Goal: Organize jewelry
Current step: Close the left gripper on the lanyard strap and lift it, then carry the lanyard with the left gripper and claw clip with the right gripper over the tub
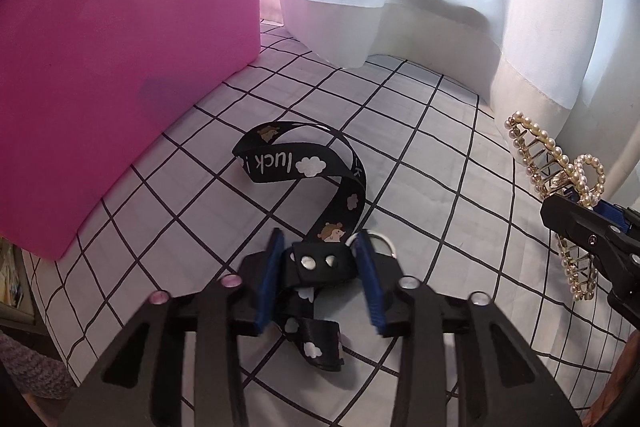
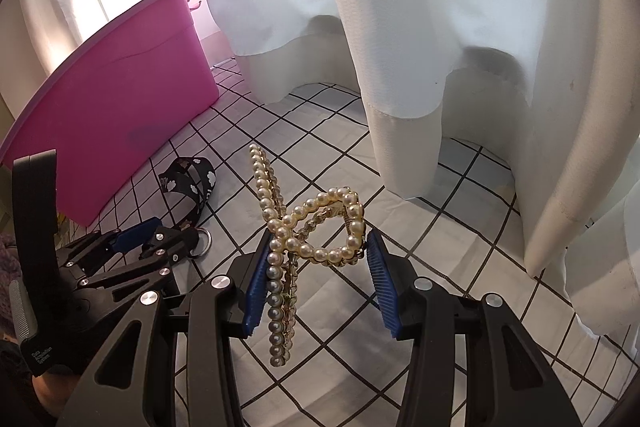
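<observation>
Left gripper (image 1: 320,281) grips the black printed strap (image 1: 308,167) w/ snap tab, lying on the checked cloth (image 1: 420,147). Right gripper (image 2: 318,283) clamps the gold pearl-studded hair claw (image 2: 304,227), held above the cloth. Lift both slowly toward the pink plastic bin (image 2: 120,99); keep strap from snagging.

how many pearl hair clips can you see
1. The pearl hair claw clip is held off the checked cloth between the right gripper fingers. The pink bin may hide others.

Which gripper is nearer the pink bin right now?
Left. The left gripper straddles the black strap on the checked cloth, just beside the pink bin. The right gripper holds the pearl hair claw farther out, beyond the left one.
</observation>
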Motion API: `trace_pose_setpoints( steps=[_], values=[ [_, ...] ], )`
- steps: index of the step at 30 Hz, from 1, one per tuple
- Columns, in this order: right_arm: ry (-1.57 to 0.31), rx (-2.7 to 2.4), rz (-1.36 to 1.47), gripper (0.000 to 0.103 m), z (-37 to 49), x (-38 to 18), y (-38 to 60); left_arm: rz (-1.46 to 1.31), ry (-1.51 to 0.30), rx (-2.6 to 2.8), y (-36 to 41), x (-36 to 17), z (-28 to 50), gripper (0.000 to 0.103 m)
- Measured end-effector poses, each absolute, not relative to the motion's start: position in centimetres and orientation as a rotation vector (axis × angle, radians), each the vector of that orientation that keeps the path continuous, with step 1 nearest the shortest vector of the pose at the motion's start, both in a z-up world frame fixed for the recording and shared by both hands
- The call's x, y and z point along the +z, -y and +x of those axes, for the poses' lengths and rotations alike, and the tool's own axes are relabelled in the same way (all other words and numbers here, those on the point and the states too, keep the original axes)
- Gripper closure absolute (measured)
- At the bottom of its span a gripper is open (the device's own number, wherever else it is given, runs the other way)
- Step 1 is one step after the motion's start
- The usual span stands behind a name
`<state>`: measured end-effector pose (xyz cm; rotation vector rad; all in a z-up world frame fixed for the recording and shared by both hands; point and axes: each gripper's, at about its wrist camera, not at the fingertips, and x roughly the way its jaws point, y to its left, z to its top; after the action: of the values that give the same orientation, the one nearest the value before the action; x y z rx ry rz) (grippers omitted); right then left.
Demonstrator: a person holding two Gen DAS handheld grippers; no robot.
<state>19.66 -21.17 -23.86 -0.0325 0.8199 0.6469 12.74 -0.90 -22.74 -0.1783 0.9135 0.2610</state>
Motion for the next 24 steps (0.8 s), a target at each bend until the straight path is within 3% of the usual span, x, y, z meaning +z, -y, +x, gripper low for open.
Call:
trace_pose_setpoints(
  steps=[5,6,7,24],
  values=[
    [-0.816,0.649,-0.027,0.058,19.6,-23.5,21.3,-0.245,-0.922,0.243,0.1,-22.3,12.2,0.078],
    [-0.814,0.651,-0.027,0.058,19.5,-23.4,21.3,-0.252,-0.908,0.234,0.0,-21.8,11.9,0.09],
    [-0.813,0.654,-0.027,0.058,19.5,-23.2,21.3,-0.246,-0.892,0.227,0.1,-21.2,11.7,0.093],
    [-0.758,0.688,-0.025,0.058,17.5,-18.3,21.2,-0.264,-0.731,0.165,-0.7,-9.9,9.1,0.093]
  ],
)
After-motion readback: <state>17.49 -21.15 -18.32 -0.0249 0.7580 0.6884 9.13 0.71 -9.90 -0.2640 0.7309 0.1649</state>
